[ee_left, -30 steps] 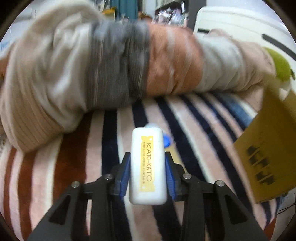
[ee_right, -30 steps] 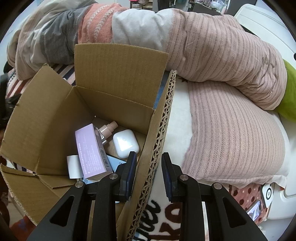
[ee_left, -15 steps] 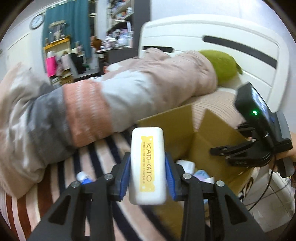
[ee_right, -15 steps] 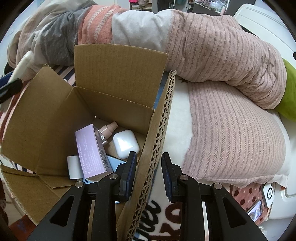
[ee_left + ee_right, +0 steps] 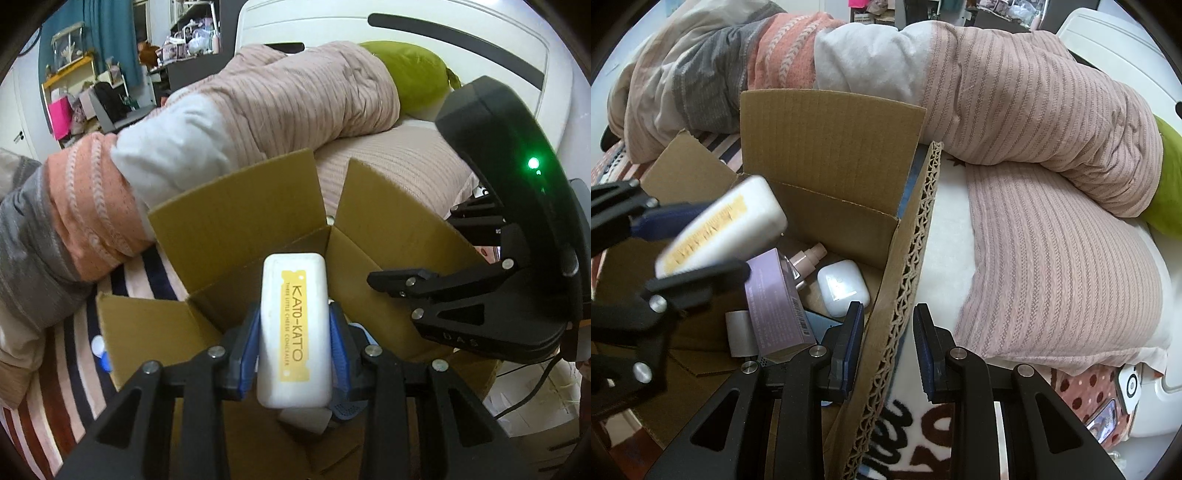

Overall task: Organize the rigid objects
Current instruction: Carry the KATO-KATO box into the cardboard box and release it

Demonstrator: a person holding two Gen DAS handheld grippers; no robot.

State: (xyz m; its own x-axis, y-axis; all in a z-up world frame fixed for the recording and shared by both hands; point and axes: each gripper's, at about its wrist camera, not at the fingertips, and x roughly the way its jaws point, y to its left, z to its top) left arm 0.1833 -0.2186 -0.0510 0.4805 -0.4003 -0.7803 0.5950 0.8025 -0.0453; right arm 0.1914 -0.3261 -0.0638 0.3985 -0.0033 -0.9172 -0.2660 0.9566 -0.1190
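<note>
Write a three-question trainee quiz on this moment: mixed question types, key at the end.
1. True or false: the left claw is shut on the white concealer box.
2. What straddles the right claw's gap?
A) the purple carton
B) the cardboard box's wall
C) the blanket
3. Fill in: inside the cardboard box, the white earbud case lies beside a pink ____.

Key: 1 true; 2 B, the corrugated wall stands between its fingers, though contact is unclear; 3 bottle.
</note>
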